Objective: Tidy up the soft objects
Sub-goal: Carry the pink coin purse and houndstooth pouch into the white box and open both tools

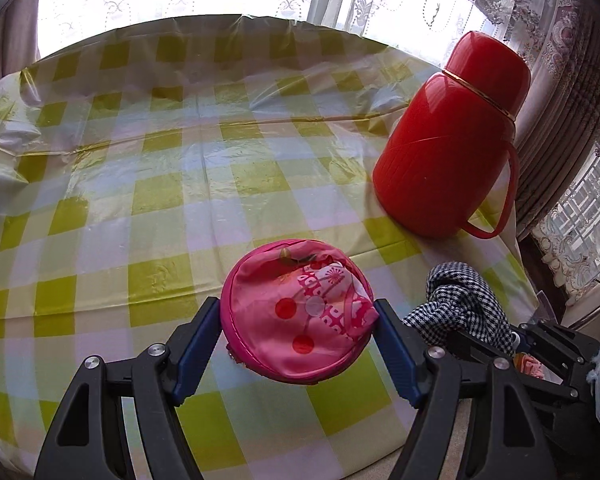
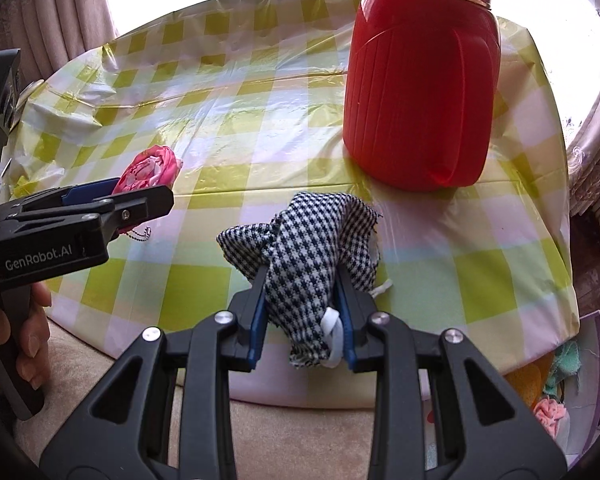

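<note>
My left gripper (image 1: 298,312) is shut on a round pink pouch (image 1: 296,312) with red dots, held just above the checked table near its front edge. The pouch also shows in the right wrist view (image 2: 150,168), between the left gripper's fingers. My right gripper (image 2: 302,300) is shut on a bunched black-and-white houndstooth cloth (image 2: 312,240) with a white loop at its lower end. The cloth also shows in the left wrist view (image 1: 456,300), to the right of the pouch.
A tall red thermos jug (image 1: 452,136) with a side handle stands at the table's right rear, close behind the cloth (image 2: 420,76). The table has a green-and-white checked plastic cover (image 1: 180,160). Curtains hang behind. Coloured fabric pieces (image 2: 552,408) lie below the table's right edge.
</note>
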A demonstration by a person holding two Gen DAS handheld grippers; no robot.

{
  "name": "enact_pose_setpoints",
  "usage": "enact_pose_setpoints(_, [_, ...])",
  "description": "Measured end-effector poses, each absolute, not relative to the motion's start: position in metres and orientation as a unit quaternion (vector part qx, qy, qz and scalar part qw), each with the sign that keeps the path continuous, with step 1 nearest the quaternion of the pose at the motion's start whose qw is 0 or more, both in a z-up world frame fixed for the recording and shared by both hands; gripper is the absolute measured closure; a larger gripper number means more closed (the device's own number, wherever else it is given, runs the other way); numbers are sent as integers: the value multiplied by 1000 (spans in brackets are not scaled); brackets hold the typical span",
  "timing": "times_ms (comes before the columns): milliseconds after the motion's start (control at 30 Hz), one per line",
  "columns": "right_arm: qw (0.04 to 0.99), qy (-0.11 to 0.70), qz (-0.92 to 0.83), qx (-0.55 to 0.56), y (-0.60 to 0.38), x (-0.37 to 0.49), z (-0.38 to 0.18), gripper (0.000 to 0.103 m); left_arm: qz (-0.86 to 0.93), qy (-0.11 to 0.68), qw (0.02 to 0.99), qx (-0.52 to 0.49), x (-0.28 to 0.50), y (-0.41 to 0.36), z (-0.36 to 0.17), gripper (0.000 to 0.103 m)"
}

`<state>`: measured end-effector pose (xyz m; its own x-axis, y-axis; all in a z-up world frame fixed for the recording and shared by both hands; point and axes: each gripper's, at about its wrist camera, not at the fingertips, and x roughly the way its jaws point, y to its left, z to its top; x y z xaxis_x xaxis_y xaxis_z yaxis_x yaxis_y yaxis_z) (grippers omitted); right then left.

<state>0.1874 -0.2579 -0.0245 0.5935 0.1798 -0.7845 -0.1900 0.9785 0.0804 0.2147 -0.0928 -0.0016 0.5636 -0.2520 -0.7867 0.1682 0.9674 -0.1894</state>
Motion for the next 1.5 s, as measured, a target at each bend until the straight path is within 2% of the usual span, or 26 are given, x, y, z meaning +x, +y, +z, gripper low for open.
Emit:
enact_pose_setpoints(267, [899, 429, 93, 5, -299, 137, -11, 69, -139, 439, 887, -42, 175, -118, 14, 28])
enact_pose_setpoints(667, [909, 417, 2, 10, -416, 58, 12, 69, -207, 418, 884, -23, 119, -181, 42, 27])
enact_pose_setpoints(1200, [887, 452, -67, 66, -491, -1, -16, 69, -347, 424, 834, 64, 34, -306, 49, 27])
enact_pose_setpoints(1500, [888, 448, -76, 76, -503, -14, -18, 65, -402, 442, 797, 91, 6, -347, 39, 27])
